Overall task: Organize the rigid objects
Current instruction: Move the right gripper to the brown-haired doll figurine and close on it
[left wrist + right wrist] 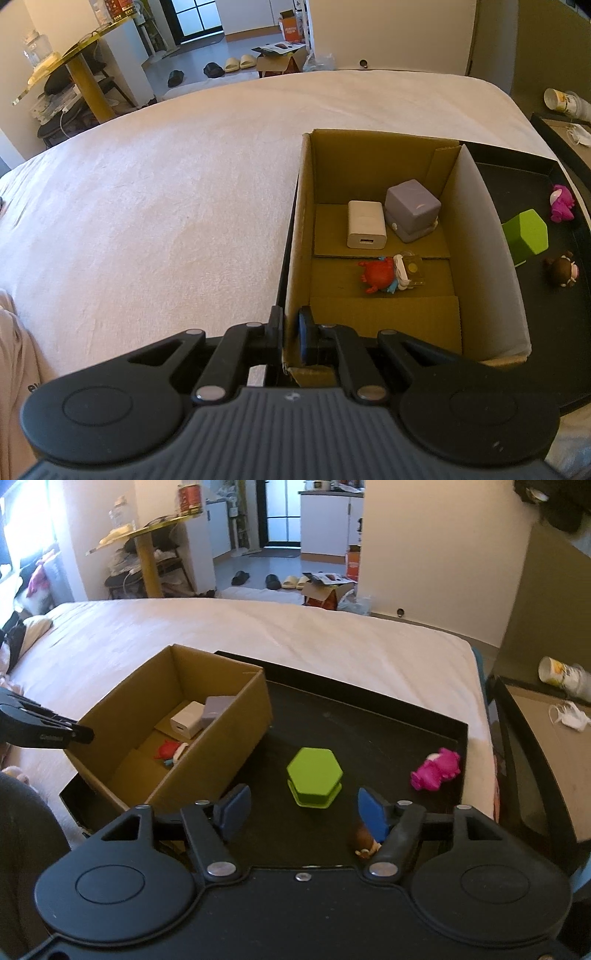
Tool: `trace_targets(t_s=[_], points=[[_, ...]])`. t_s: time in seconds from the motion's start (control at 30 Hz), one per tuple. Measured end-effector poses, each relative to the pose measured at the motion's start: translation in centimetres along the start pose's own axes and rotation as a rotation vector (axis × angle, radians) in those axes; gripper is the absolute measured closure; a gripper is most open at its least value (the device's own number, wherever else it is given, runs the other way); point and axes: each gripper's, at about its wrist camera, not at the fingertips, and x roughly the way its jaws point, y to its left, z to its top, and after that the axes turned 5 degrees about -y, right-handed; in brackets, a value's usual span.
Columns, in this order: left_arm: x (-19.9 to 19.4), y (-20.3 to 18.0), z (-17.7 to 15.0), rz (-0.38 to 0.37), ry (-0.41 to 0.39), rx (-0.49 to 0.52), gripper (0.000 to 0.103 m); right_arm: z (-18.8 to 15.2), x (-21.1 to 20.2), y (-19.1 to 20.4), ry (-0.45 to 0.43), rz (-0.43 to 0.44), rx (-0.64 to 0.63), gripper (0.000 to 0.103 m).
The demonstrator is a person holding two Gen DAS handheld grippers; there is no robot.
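Left wrist: left gripper (291, 334) pinches near wall of cardboard box (491, 236); inside lie white charger (365, 224), purple cube (412, 210), red figure (376, 275).
Right wrist: right gripper (303, 809) spread wide above black tray (369, 723), green hexagonal box (314, 777) just ahead, pink toy (437, 768) right.

The right gripper (301, 812) stands wide open over the black tray (369, 716), with bare tray floor between its fingers. At 12 o'clock the green hexagonal box (314, 775) blocks the straight path. The cardboard box (221, 753) walls off 10 o'clock; the pink toy (436, 770) lies at 2 o'clock, and a brown figurine (365, 840) sits against the right finger. The left gripper (290, 332) pinches the box's near corner.
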Motion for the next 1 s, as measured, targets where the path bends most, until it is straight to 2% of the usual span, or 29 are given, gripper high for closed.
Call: trace_targets(t_s=[0.4, 0.63, 0.83, 1.0], points=[[-0.1, -0.1, 0.0, 0.014, 0.0, 0.011, 0.095, -1.9, 0.7, -2.8, -0.005, -0.002, 0.095, 0.037], [0.0, -0.2, 0.1, 0.019, 0.003, 0.016, 0.095, -3.1, 1.5, -4.9, 0.002, -0.002, 0.195, 0.037], [0.1, -0.3, 0.0, 0.021, 0.002, 0.016, 0.095, -3.5, 3.4, -5.6, 0.047, -0.014, 0.215, 0.037], [0.1, -0.1, 0.2, 0.019, 0.009, 0.011, 0.095, -4.2, 4.9, -6.2, 0.099, -0.066, 0.218, 0.037]])
